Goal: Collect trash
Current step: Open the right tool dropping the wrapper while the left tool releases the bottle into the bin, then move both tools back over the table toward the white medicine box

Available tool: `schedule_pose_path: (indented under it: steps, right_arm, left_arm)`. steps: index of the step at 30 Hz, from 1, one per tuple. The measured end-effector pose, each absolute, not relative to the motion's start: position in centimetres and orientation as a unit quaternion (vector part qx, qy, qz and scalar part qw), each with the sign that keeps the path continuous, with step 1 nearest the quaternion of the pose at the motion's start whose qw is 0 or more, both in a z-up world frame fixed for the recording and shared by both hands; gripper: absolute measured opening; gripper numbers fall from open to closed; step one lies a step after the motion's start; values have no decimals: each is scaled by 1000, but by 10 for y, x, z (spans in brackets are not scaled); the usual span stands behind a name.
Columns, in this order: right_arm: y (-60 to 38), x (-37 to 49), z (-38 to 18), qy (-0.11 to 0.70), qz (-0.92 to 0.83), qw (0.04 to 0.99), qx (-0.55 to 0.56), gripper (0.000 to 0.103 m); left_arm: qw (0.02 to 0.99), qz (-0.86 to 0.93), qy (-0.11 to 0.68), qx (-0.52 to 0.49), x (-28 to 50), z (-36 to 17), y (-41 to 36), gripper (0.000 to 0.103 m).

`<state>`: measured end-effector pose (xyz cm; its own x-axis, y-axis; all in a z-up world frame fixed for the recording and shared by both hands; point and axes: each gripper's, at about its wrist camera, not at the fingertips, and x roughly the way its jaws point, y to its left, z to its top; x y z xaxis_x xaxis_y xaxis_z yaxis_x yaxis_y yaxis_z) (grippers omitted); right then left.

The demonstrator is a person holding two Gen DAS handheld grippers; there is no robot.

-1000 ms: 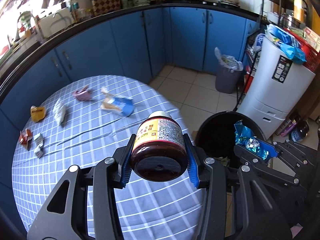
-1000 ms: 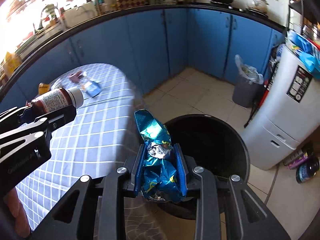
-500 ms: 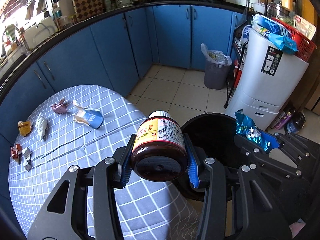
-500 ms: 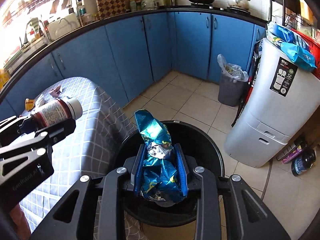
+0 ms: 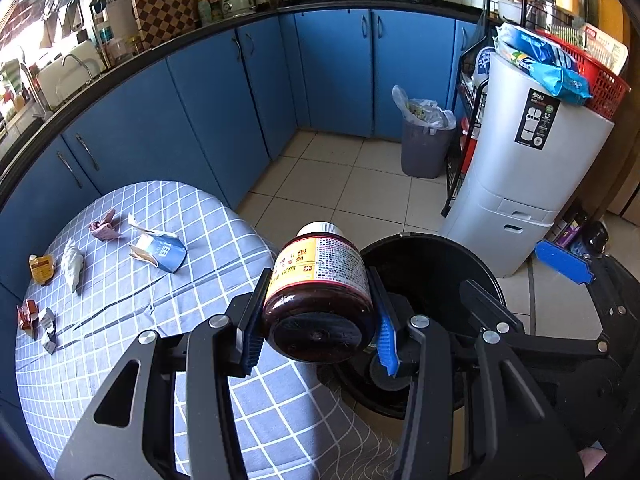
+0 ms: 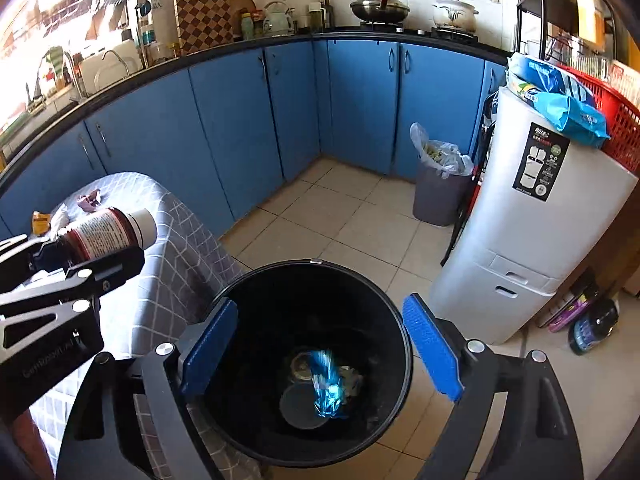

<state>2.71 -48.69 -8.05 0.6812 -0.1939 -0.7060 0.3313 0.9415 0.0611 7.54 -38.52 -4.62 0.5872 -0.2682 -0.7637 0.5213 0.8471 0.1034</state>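
While its jaws open, the right hand-held gripper (image 6: 320,340) stands above the wrapper (image 6: 328,384)

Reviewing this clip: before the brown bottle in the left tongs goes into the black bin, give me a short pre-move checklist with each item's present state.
1. Left tongs grip the brown glass bottle with the white cap firmly between both pads: ok.
2. Right tongs empty, jaws opening, nothing between them: ok.
3. Crumpled blue foil wrapper inside the round black bin: ok, blurred.
4. Bottle fully above the bin's mouth: not ok; it hangs by the rim, partly over the checked tablecloth.
5. Right tongs out of the bottle's drop path: not ok; they hang over the bin.
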Motion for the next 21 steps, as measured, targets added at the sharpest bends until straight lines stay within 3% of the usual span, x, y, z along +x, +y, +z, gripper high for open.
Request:
schedule_pose_path:
  steps: [11,12,13,15,21]
  right_arm:
    - [-513,11,-78,366,-227,899,84,83]
    - [-516,9,-78,366,-232,897,86,83]
    - [-518,7,-78,365,-237,896,87,83]
    - [-521,3,-76,364,-242,895,91,83]
    - [-515,0,-73,365,-235,896,98,83]
  left_arm:
    - [875,-248,384,161,72,-37,-407,48]
    - [876,-250,379,163,72,-35,-411,57]
    - [879,-251,371,164,71,-31,-414,78]
    - [888,-249,353,158,70,-24,-414,100]
    - [899,-227,339,158,72,-15,-396,100]
